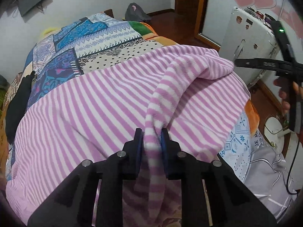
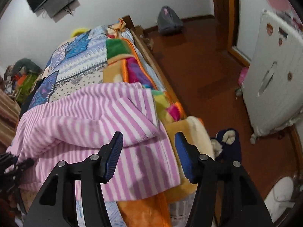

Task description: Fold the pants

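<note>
We see the pink-striped pants (image 1: 90, 102) spread across the patterned bedspread (image 1: 106, 37), one edge pulled up in a ridge — our left gripper (image 1: 151, 141) is clamped on that fold (blue pads pressed tight). Our right gripper (image 2: 148, 157) hovers over the pants' near corner, jaws spread wide, holding nothing — a white suitcase (image 2: 274, 79) stands beyond on the floor

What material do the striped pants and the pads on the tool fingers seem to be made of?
Striped pants: most likely a soft fleece or plush knit, matte; the pink and white stripes look fuzzy and the fabric drapes in thick, rounded folds where the left tool pinches it.
Pads of the open right tool: probably blue rubber or soft plastic, with fine ribbing across the face; the arms look like matte black plastic.
</note>
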`<state>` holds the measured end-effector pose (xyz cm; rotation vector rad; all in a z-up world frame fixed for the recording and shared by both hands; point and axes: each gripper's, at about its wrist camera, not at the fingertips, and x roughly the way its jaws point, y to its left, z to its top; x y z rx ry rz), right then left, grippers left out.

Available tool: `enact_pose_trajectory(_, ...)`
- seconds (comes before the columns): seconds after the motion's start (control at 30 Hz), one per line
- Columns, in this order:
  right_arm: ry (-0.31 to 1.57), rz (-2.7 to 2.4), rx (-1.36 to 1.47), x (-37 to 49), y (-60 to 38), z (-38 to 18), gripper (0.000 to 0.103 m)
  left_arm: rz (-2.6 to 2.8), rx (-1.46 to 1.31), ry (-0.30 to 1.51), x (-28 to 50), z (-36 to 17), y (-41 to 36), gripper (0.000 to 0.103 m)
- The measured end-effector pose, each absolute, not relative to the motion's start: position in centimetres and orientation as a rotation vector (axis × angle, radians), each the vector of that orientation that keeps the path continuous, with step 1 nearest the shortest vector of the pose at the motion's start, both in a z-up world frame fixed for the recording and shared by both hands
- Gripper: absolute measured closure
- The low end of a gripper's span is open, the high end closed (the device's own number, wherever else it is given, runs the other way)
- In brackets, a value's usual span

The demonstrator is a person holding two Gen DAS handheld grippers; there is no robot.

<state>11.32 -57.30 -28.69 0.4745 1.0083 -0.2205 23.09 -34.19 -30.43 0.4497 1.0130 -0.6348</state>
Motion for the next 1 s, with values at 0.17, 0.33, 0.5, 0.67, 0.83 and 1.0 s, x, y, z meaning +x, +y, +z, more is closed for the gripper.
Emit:
enact_pose_trajectory(0.17,0.960,-0.208,0.455,12.9,-56.7,-28.4,0.050,-0.690,0.453,1.021,22.4,-30.7,-34.2,0.084)
enact_pose_trajectory(0.33,0.937,-0.136,0.370,16.3,-54.4,-27.3,0.050,-0.697,0.437,1.023,22.5,-30.9,-34.3,0.084)
enact_pose_trajectory(0.5,1.011,-0.040,0.156,20.4,-49.8,-28.2,0.051,-0.706,0.406,1.038,23.0,-30.9,-34.1,0.084)
enact_pose_trajectory(0.67,1.190,0.030,0.121,20.5,-49.5,-31.1,0.059,-0.710,0.379,1.049,23.3,-30.7,-33.8,0.084)
enact_pose_trajectory(0.83,1.190,0.004,0.194,16.1,-52.5,-30.6,0.059,-0.714,0.373,1.051,23.3,-30.6,-33.6,0.084)
enact_pose_trajectory(1.0,1.223,-0.028,0.257,12.0,-54.1,-30.1,0.059,-0.706,0.384,1.043,23.0,-30.3,-33.4,0.084)
